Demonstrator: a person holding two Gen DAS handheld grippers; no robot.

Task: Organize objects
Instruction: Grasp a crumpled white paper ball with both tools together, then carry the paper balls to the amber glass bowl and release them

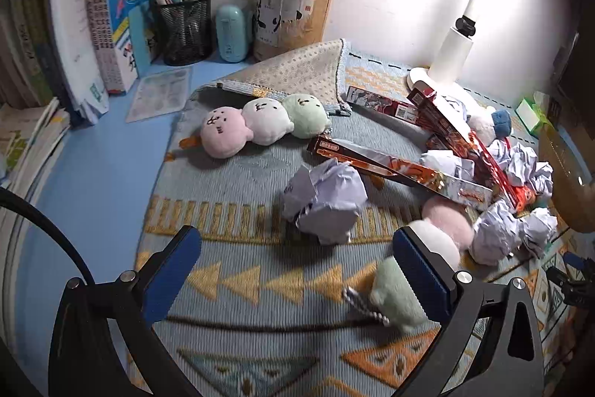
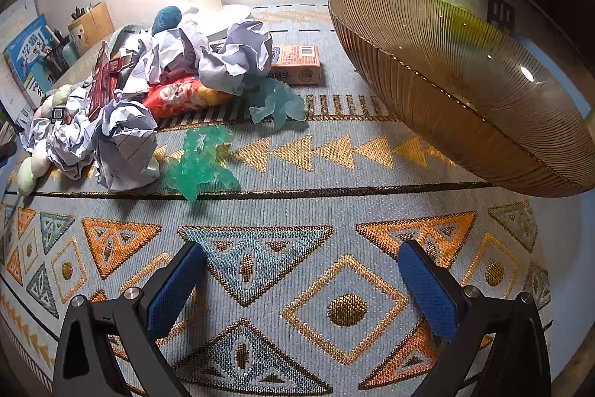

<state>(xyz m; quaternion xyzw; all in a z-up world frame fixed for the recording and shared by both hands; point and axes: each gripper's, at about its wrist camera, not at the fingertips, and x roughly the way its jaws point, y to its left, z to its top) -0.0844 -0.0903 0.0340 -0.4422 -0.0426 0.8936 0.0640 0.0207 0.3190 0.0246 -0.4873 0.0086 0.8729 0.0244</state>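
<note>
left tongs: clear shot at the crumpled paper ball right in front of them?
Probably yes. The left tongs stand open above bare mat, and the crumpled paper ball lies just ahead between the fingers' lines. The dango plush crowds one finger and might snag.

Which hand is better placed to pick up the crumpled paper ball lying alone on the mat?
Left. The left tongs are open with the paper ball just ahead of the tips. The right tongs are open over bare mat.
</note>
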